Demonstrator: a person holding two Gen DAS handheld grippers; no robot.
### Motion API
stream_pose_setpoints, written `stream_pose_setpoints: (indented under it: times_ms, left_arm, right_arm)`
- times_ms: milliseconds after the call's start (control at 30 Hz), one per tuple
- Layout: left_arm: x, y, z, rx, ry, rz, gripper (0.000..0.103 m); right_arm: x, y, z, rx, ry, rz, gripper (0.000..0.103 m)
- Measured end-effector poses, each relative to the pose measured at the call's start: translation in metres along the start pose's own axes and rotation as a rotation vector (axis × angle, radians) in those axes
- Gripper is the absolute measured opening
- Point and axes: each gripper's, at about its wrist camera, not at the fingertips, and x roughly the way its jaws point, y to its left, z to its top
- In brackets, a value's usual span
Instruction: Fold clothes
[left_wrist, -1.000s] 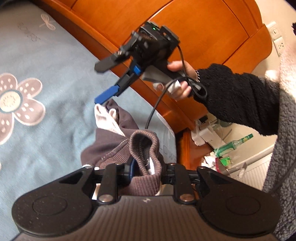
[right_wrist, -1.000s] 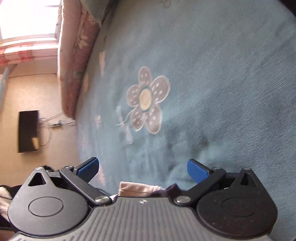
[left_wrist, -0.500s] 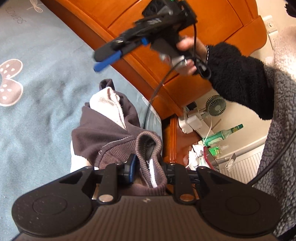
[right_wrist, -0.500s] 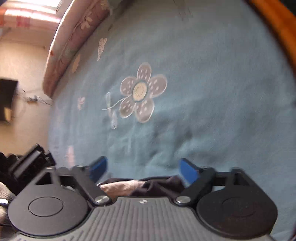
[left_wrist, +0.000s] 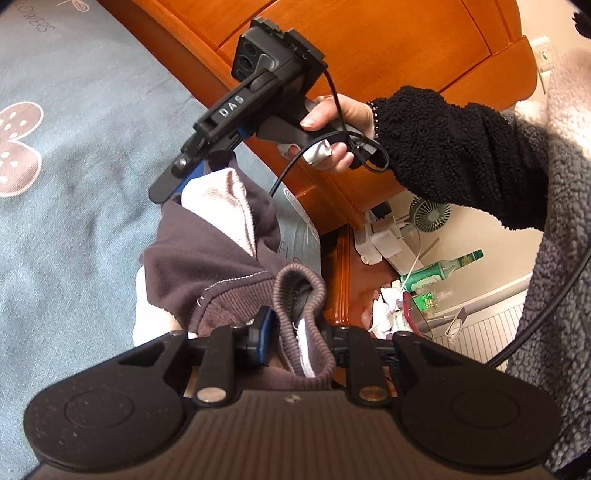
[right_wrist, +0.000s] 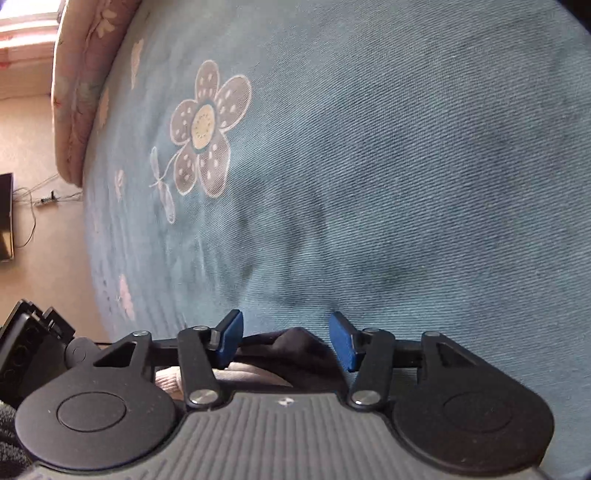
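Note:
A dark purple-brown garment (left_wrist: 207, 254) with a pale lining (left_wrist: 221, 199) lies bunched on the blue bedspread (left_wrist: 74, 184). My left gripper (left_wrist: 295, 332) is shut on its ribbed cuff (left_wrist: 299, 288), which stands up between the pads. In the left wrist view a hand (left_wrist: 332, 118) holds my right gripper (left_wrist: 166, 188) at the garment's far end. In the right wrist view the right gripper (right_wrist: 286, 332) has its jaws closing around a dark fold of the garment (right_wrist: 291, 354). A gap still shows between pads and cloth.
An orange wooden headboard (left_wrist: 369, 44) runs along the bed's edge. Beyond it a nightstand carries a green bottle (left_wrist: 443, 267), a small fan (left_wrist: 430, 214) and crumpled paper. The bedspread (right_wrist: 369, 166) with its flower print stretches ahead of the right gripper.
The right gripper came down from above the bed to the garment's far end, and its jaws narrowed around a fold. The left gripper kept its hold on the cuff.

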Motion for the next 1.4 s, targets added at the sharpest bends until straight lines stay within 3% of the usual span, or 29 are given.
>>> stream_pose_setpoints:
  times_ms: [133,200,367,433,533,600,733,833,900,1000,1067,1133,1167,1267,1333,1400]
  left_arm:
    - [-0.001,0.001,0.002,0.003,0.013,-0.002,0.02]
    - [-0.004,0.002,0.002,-0.012,0.009,-0.002,0.02]
    - [-0.027,0.024,0.013,-0.085,-0.073,0.047,0.02]
    - [-0.04,0.046,0.025,-0.138,-0.136,0.097,0.02]
    - [-0.059,0.082,0.045,-0.171,-0.227,0.209,0.02]
    - [-0.067,0.108,0.055,-0.238,-0.243,0.248,0.02]
    - [-0.089,0.121,0.057,-0.283,-0.327,0.327,0.022]
    - [-0.101,0.118,0.052,-0.315,-0.37,0.328,0.023]
    - [-0.108,0.118,0.049,-0.332,-0.38,0.276,0.028]
    - [-0.096,0.113,0.044,-0.34,-0.338,0.193,0.033]
    - [-0.082,0.117,0.04,-0.356,-0.3,0.192,0.035]
    - [-0.07,0.126,0.036,-0.373,-0.287,0.228,0.035]
    - [-0.064,0.13,0.035,-0.381,-0.28,0.247,0.035]
    - [-0.051,0.144,0.034,-0.416,-0.28,0.293,0.035]
    - [-0.052,0.149,0.04,-0.456,-0.301,0.275,0.035]
    - [-0.059,0.137,0.044,-0.409,-0.313,0.289,0.036]
  right_arm:
    - [-0.002,0.013,-0.009,-0.078,0.022,0.0,0.024]
    - [-0.007,0.021,-0.015,-0.117,0.013,-0.004,0.016]
    - [-0.04,0.018,-0.026,-0.126,-0.06,-0.028,0.011]
    - [-0.056,0.014,-0.029,-0.12,-0.096,-0.04,0.003]
    - [-0.066,0.003,-0.025,-0.074,-0.154,-0.063,0.003]
    - [-0.071,-0.005,-0.023,-0.044,-0.187,-0.068,0.003]
    - [-0.059,-0.009,-0.015,0.005,-0.236,-0.074,0.011]
    - [-0.054,-0.008,-0.008,0.008,-0.275,-0.074,0.012]
    - [-0.053,0.002,-0.002,-0.008,-0.294,-0.045,0.012]
    - [-0.053,0.029,-0.002,-0.089,-0.303,0.016,0.014]
    - [-0.049,0.046,-0.008,-0.143,-0.28,0.069,0.024]
    - [-0.034,0.061,-0.014,-0.207,-0.241,0.025,0.037]
    - [-0.027,0.068,-0.017,-0.239,-0.221,0.0,0.038]
    - [-0.001,0.067,-0.022,-0.274,-0.196,-0.129,0.036]
    - [0.008,0.063,-0.027,-0.287,-0.21,-0.191,0.025]
    - [-0.003,0.066,-0.038,-0.261,-0.26,-0.246,0.028]
